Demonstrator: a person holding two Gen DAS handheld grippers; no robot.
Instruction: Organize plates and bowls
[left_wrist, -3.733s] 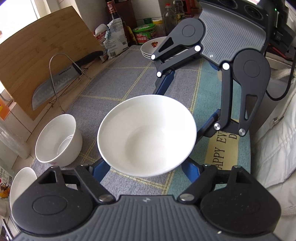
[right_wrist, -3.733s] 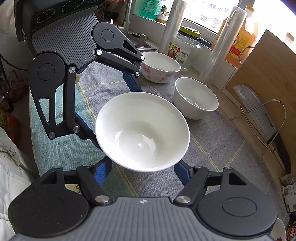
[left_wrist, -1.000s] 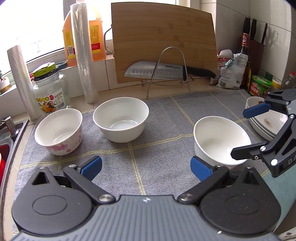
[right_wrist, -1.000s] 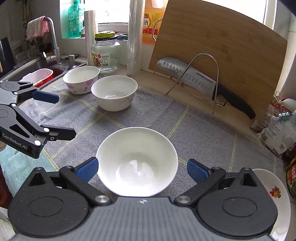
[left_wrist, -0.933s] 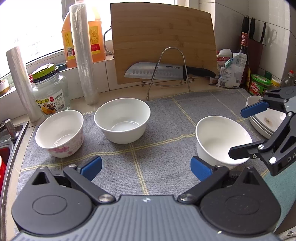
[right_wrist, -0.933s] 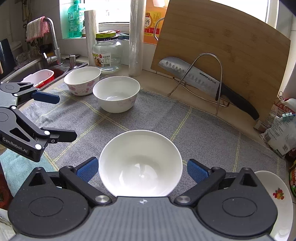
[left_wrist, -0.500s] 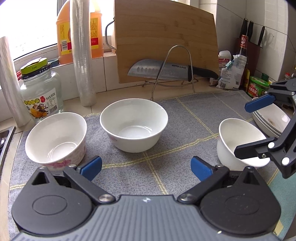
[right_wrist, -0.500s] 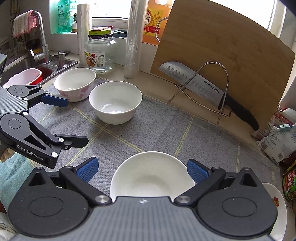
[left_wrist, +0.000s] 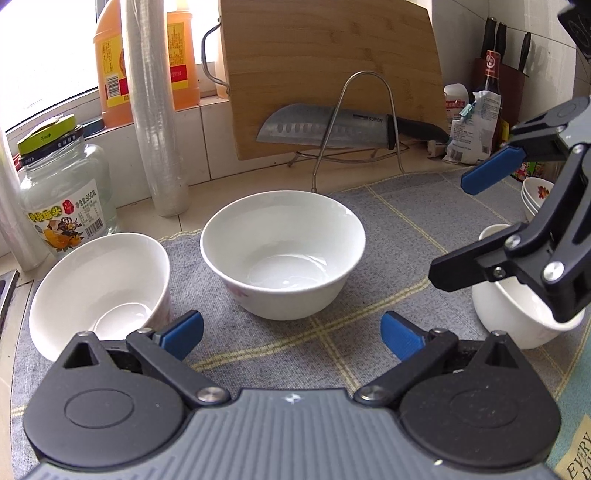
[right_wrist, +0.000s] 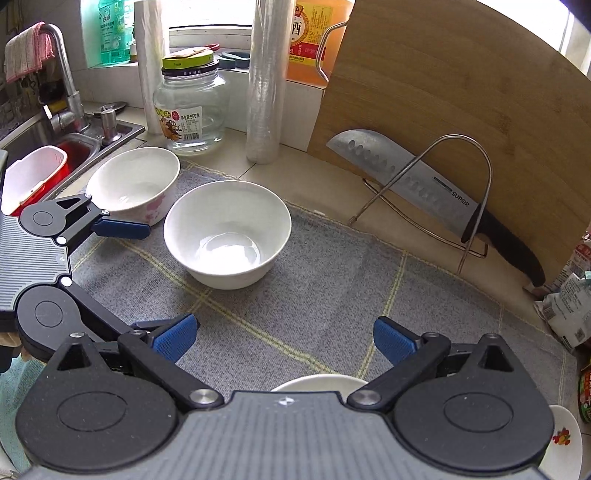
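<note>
Three bowls on a grey mat over the tabletop. The middle bowl stands ahead of the left gripper, whose fingers are spread wide and hold nothing; the floral bowl sits just beside its left finger. The right gripper is likewise wide and empty, with the third bowl beneath it, only its rim showing under the housing. Glazed ceramic is likely stiff, slippery and breakable, so the rim wall, pinched inside and outside, seems the surest hold. Plates are stacked at far right.
</note>
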